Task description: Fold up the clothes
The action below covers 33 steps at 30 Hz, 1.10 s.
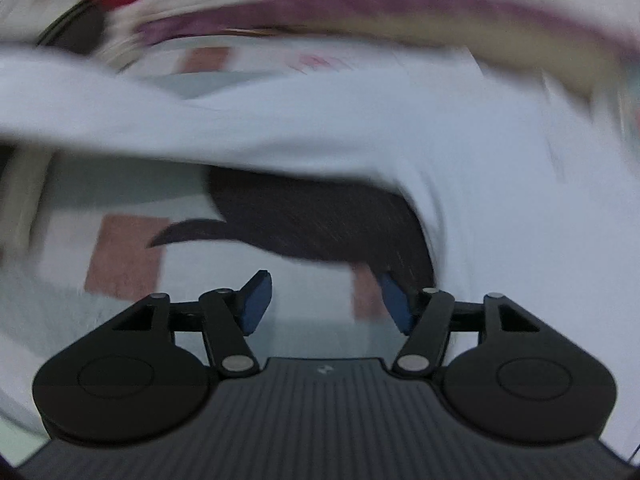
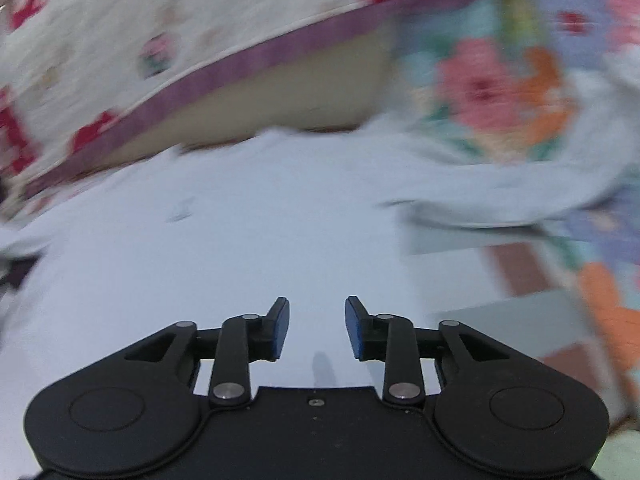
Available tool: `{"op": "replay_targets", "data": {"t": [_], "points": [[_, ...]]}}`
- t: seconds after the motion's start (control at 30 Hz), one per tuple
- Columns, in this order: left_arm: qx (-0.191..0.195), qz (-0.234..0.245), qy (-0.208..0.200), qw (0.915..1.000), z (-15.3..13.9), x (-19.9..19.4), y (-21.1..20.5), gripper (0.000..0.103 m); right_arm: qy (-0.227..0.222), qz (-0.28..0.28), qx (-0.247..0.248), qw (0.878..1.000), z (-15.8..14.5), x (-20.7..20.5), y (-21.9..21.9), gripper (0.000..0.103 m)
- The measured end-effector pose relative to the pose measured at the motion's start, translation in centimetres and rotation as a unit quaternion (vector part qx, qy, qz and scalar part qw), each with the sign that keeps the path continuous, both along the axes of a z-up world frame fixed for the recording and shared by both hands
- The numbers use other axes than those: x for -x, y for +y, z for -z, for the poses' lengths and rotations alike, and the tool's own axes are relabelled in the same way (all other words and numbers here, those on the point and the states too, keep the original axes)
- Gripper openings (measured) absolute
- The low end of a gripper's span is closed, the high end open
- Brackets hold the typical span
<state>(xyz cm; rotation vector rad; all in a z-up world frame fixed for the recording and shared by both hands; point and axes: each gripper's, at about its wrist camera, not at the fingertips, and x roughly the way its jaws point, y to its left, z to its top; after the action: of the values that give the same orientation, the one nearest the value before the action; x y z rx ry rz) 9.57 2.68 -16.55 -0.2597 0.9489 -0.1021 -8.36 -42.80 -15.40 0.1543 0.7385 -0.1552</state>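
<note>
A white garment (image 1: 500,184) lies spread on a patterned bed sheet; both views are blurred by motion. In the left wrist view a sleeve-like band of it (image 1: 160,120) stretches to the left, and a dark shadow or gap (image 1: 320,220) lies under its raised edge. My left gripper (image 1: 326,300) is open and empty, close to that edge. In the right wrist view the white garment (image 2: 220,240) fills the middle. My right gripper (image 2: 317,328) is open and empty just above it.
A cream cushion or mattress edge with red prints and a purple trim (image 2: 248,64) rises behind the garment. A floral cloth (image 2: 500,92) lies at the right. The sheet (image 1: 124,256) has brownish and pale squares.
</note>
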Motion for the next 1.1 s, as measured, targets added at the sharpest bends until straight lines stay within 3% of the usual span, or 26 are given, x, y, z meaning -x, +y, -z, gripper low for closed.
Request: {"op": "replay_targets", "data": {"t": [0.07, 0.13, 0.2, 0.3, 0.33, 0.4, 0.53, 0.57, 0.6, 0.63, 0.7, 0.83, 0.97, 1.0, 1.03, 1.1], "points": [[0.012, -0.039, -0.011, 0.9991, -0.3, -0.5, 1.0, 0.066, 0.010, -0.047, -0.023, 0.999, 0.0, -1.4, 1.8, 0.049], [0.033, -0.107, -0.037, 0.9930, -0.6, -0.8, 4.2, 0.066, 0.016, -0.089, -0.041, 0.995, -0.1, -2.8, 3.7, 0.051], [0.056, -0.178, -0.064, 0.9804, -0.8, -1.1, 7.6, 0.066, 0.015, -0.124, -0.055, 0.991, -0.3, -4.1, 5.4, 0.051], [0.089, -0.283, -0.103, 0.9495, -1.2, -1.5, 12.8, 0.066, 0.022, -0.170, -0.067, 0.983, -0.4, -5.7, 7.4, 0.051], [0.091, -0.286, -0.107, 0.9478, -1.1, -1.8, 13.5, 0.066, 0.025, -0.186, -0.070, 0.980, -0.4, -6.3, 8.1, 0.051], [0.073, -0.281, -0.101, 0.9517, -0.7, -2.6, 13.6, 0.066, 0.043, -0.233, -0.044, 0.971, -0.4, -8.3, 9.8, 0.051], [0.087, -0.275, -0.097, 0.9527, 0.3, -4.2, 13.8, 0.064, 0.055, -0.305, -0.002, 0.951, -1.0, -12.7, 13.4, 0.051], [0.091, -0.273, -0.097, 0.9528, 0.6, -4.7, 13.9, 0.055, 0.056, -0.322, 0.005, 0.945, -1.1, -14.0, 14.6, 0.051], [0.085, -0.275, -0.099, 0.9526, 0.6, -5.0, 13.8, 0.039, 0.057, -0.339, 0.011, 0.939, -1.2, -15.3, 15.9, 0.051], [0.060, -0.283, -0.104, 0.9515, 0.6, -5.3, 13.3, 0.005, 0.057, -0.353, 0.011, 0.934, -1.3, -16.6, 17.0, 0.051], [0.020, -0.285, -0.104, 0.9526, 0.2, -5.4, 12.6, 0.004, 0.061, -0.369, -0.006, 0.927, -0.7, -19.5, 19.4, 0.051], [0.008, -0.282, -0.109, 0.9532, 0.0, -6.0, 11.9, 0.006, 0.061, -0.384, -0.009, 0.921, 1.4, -22.8, 23.6, 0.050], [0.038, -0.303, -0.095, 0.9476, 1.5, -7.1, 12.6, 0.023, 0.063, -0.384, -0.028, 0.921, 3.8, -24.8, 26.1, 0.050], [0.042, -0.303, -0.094, 0.9475, 1.8, -7.4, 12.7, 0.023, 0.070, -0.382, -0.033, 0.921, 4.3, -25.1, 26.4, 0.050], [0.045, -0.303, -0.092, 0.9475, 2.1, -7.8, 12.8, 0.023, 0.078, -0.380, -0.039, 0.921, 4.9, -25.2, 26.8, 0.050], [0.053, -0.303, -0.088, 0.9474, 2.7, -8.4, 13.1, 0.004, 0.066, -0.397, -0.051, 0.914, 5.3, -24.4, 27.2, 0.050]]}}
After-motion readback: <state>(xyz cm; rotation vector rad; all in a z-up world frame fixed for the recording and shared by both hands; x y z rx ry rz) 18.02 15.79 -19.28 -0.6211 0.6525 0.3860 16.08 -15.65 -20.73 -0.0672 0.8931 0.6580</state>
